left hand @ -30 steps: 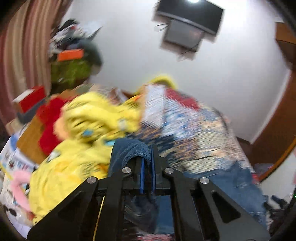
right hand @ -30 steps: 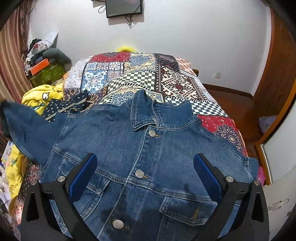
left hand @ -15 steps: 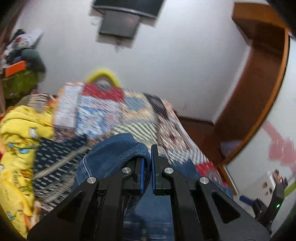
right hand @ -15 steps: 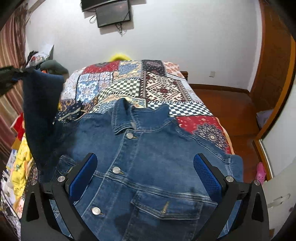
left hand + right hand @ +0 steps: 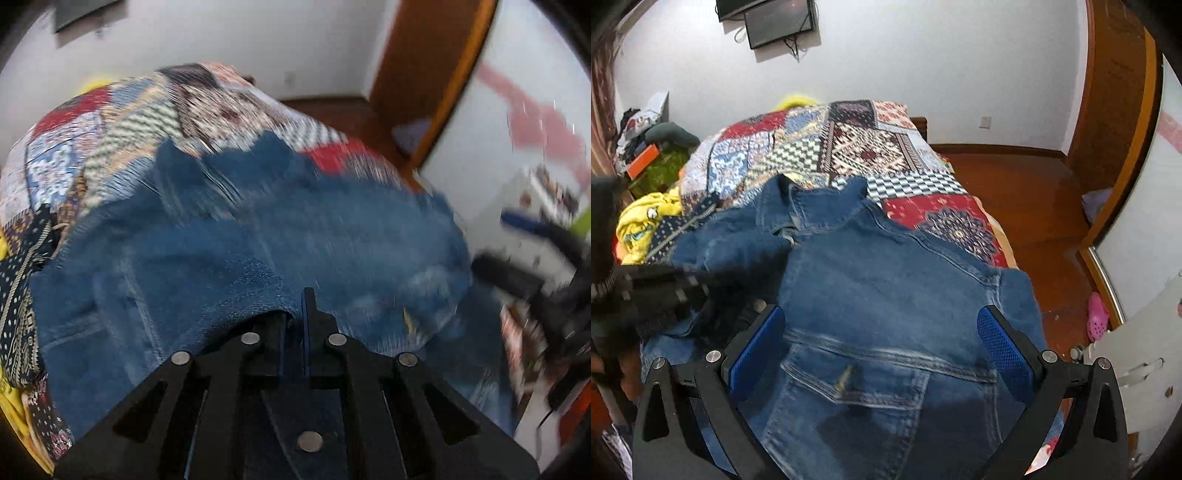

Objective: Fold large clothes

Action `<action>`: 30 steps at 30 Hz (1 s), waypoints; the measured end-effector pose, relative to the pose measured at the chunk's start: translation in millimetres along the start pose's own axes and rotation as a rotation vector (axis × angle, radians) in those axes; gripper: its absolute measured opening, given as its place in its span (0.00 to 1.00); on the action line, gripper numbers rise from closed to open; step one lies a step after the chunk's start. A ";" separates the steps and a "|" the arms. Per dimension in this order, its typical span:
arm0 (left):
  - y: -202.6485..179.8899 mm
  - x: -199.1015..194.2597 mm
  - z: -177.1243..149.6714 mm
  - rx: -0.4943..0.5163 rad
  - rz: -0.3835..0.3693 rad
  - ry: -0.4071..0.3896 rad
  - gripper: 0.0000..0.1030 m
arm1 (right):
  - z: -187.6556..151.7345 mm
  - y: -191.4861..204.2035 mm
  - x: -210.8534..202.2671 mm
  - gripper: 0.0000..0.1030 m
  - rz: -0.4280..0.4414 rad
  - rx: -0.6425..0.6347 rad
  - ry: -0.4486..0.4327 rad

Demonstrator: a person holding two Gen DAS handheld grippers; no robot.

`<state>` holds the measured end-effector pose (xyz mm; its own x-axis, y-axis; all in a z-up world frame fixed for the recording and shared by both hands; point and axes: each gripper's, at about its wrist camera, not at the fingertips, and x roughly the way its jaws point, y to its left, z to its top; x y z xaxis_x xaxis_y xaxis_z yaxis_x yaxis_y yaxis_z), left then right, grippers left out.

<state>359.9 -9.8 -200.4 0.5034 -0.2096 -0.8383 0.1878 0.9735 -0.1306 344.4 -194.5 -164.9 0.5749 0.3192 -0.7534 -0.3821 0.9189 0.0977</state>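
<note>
With its jaws pinched tight on a fold of denim, the left gripper (image 5: 295, 325) hangs over the jacket (image 5: 886, 295), the sleeve (image 5: 236, 291) draped from its tips across the jacket's front; pic is motion-blurred. In the right wrist view the same gripper shows as a dark smear at the jacket's left side, approx level with the collar (image 5: 812, 203). The right gripper (image 5: 881, 347) has jaws spread wide w/ nothing between the blue pads (image 5: 1004, 350); it hovers above the chest pocket (image 5: 857, 384) nr the bed's near edge, and contact w/ the cloth can't be told. The jacket lies front up on the bed (image 5: 871, 147), collar toward the far end, filling the near half of the patchwork cover and reaching the right edge, where its other sleeve (image 5: 1019, 295) drops over the side. A yellow garment (image 5: 646, 221) is heaped at the bed's left edge, just beside the jacket's shoulder. Beyond the bed's far end: white wall w/ a mounted TV (image 5: 779, 22). Wood floor (image 5: 1027, 192) runs along the right edge; a pink shoe (image 5: 1097, 317) sits on it.
</note>
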 end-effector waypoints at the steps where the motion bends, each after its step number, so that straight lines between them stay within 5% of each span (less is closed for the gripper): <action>1: -7.5 6.6 -5.2 0.024 0.010 0.024 0.05 | -2.2 -0.7 0.2 1.00 -0.006 -0.006 0.006; 6: -17.7 16.8 -23.6 0.041 0.006 0.085 0.19 | -10.0 -1.1 -4.0 1.00 -0.006 -0.030 0.016; 11: -13.7 -12.2 -42.5 0.036 0.005 0.062 0.52 | -10.4 8.0 -11.2 1.00 -0.002 -0.069 0.011; 23: 90.5 -95.5 -77.7 -0.108 0.216 -0.071 0.58 | 3.7 80.3 -6.5 1.00 0.080 -0.216 -0.018; 30: 143.5 -105.8 -102.9 -0.163 0.312 -0.057 0.60 | 0.1 146.0 27.6 1.00 0.144 -0.361 0.042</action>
<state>246.8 161.5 -184.9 0.5627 0.1000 -0.8206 -0.1174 0.9923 0.0404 304.5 -51.5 -171.4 0.4691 0.4223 -0.7756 -0.6915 0.7220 -0.0250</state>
